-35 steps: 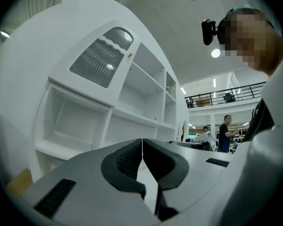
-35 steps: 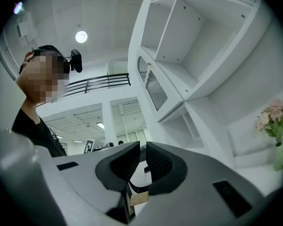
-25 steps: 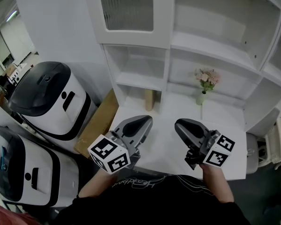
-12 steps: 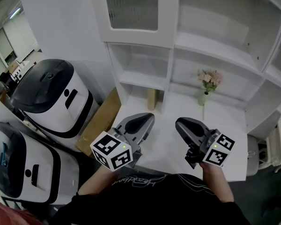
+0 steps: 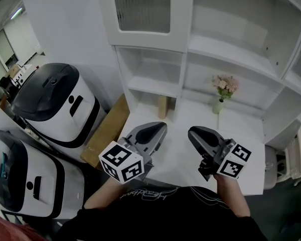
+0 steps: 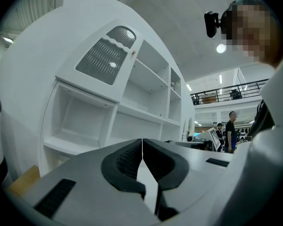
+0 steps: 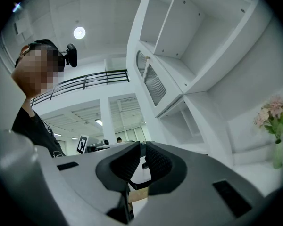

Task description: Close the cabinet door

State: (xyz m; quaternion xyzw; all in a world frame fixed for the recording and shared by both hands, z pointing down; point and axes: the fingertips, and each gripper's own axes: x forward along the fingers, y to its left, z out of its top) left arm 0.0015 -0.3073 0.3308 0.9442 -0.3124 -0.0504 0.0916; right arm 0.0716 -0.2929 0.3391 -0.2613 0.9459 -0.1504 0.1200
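The white cabinet door point(image 5: 143, 6) with ribbed glass hangs at the upper left of the shelf unit; it looks flat against the cabinet front. In the left gripper view the door point(image 6: 106, 55) shows an arched glass pane, and in the right gripper view the door point(image 7: 153, 84) is seen nearly edge-on. Both grippers hover level over the white desk point(image 5: 180, 159), well below the door and apart from it. My left gripper point(image 5: 158, 127) point(image 6: 142, 142) is shut and empty. My right gripper point(image 5: 193, 132) point(image 7: 142, 147) has its jaws almost together, with nothing between them.
A small vase of pink flowers point(image 5: 218, 104) point(image 7: 276, 149) and a wooden block point(image 5: 163, 106) stand at the back of the desk. Open shelves point(image 5: 231, 49) fill the right side. Two white rounded machines point(image 5: 55, 102) and a cardboard sheet point(image 5: 108, 129) stand at the left.
The head view has shifted slightly, so the cabinet sits a little further right in the picture. Both grippers have kept their places and stayed shut.
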